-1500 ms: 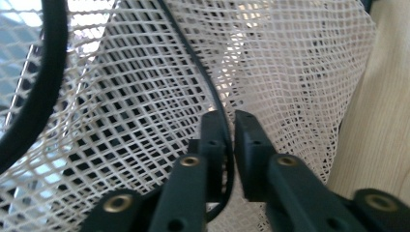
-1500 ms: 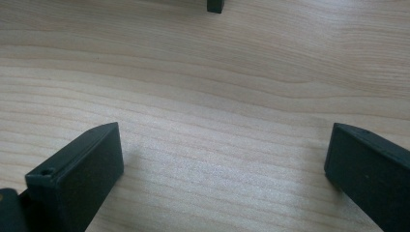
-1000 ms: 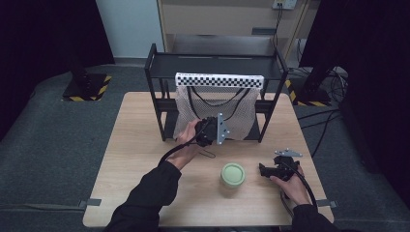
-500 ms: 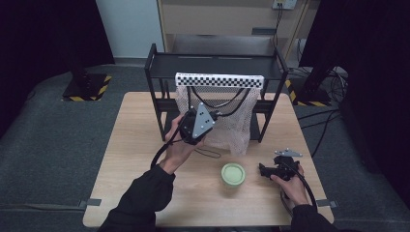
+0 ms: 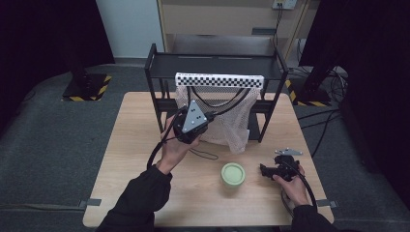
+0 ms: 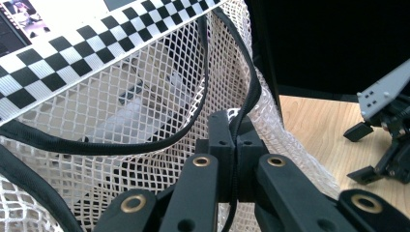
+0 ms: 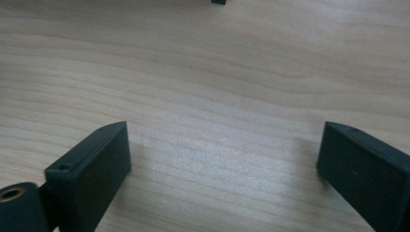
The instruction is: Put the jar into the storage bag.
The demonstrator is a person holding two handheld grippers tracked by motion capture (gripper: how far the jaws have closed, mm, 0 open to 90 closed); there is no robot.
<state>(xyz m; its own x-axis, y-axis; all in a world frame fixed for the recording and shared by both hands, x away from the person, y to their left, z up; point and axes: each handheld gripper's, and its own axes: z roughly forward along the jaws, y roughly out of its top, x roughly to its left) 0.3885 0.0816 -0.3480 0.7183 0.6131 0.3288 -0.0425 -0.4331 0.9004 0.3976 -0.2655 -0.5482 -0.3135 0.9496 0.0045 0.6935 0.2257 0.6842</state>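
Up close, our left claw point(image 6: 235, 145) pinches the mesh bag's black rim point(image 6: 249, 104), its tips half hidden; our right claw point(image 7: 222, 159) gapes over bare counter point(image 7: 217, 72).

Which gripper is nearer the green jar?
Right. The right gripper rests on the table just right of the green jar; the left gripper is up at the mesh bag, clamped on its edge.

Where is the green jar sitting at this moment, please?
In the high view, the green jar stands on the table's near right part, between both hands, just left of the right gripper.
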